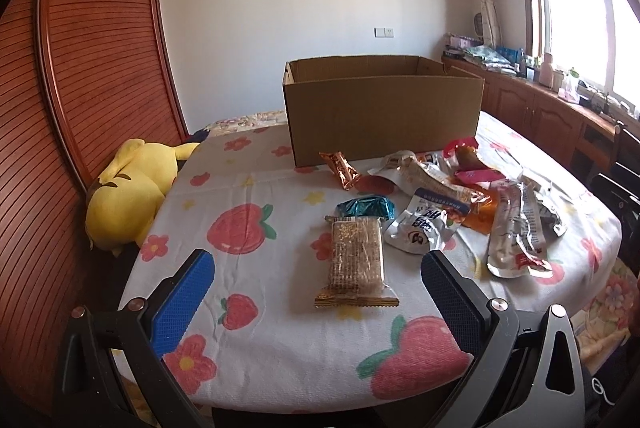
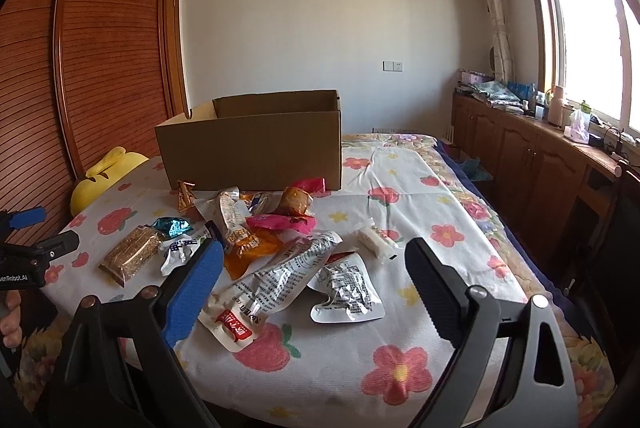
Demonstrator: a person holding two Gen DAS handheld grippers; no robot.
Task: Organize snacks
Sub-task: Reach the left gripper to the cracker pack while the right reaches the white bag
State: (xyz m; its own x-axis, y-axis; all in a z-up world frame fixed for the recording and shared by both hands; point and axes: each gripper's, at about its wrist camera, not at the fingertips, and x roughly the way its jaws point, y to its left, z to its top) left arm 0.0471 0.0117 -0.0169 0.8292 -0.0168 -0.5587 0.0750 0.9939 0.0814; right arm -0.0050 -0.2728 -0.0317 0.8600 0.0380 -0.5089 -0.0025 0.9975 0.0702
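An open cardboard box (image 1: 384, 116) (image 2: 256, 148) stands at the back of the strawberry-print cloth (image 1: 280, 348). Several snacks lie loose in front of it. A clear cracker packet (image 1: 354, 260) (image 2: 132, 254) lies lengthwise just ahead of my left gripper (image 1: 318, 257), which is open and holds nothing. Behind the crackers sit a teal wrapper (image 1: 366, 208) and a copper wrapper (image 1: 344, 170). My right gripper (image 2: 314, 245) is open and empty above a long silver pouch (image 2: 276, 280) and a smaller silver pouch (image 2: 348, 292). A white stick snack (image 2: 374, 242) lies between its fingertips, farther back.
A yellow plush toy (image 1: 128, 196) leans at the cloth's left edge against a slatted wooden wardrobe (image 1: 100, 68). A low wooden sideboard (image 2: 540, 156) with clutter runs under the window on the right. A person's hand (image 2: 10, 316) shows at the left edge.
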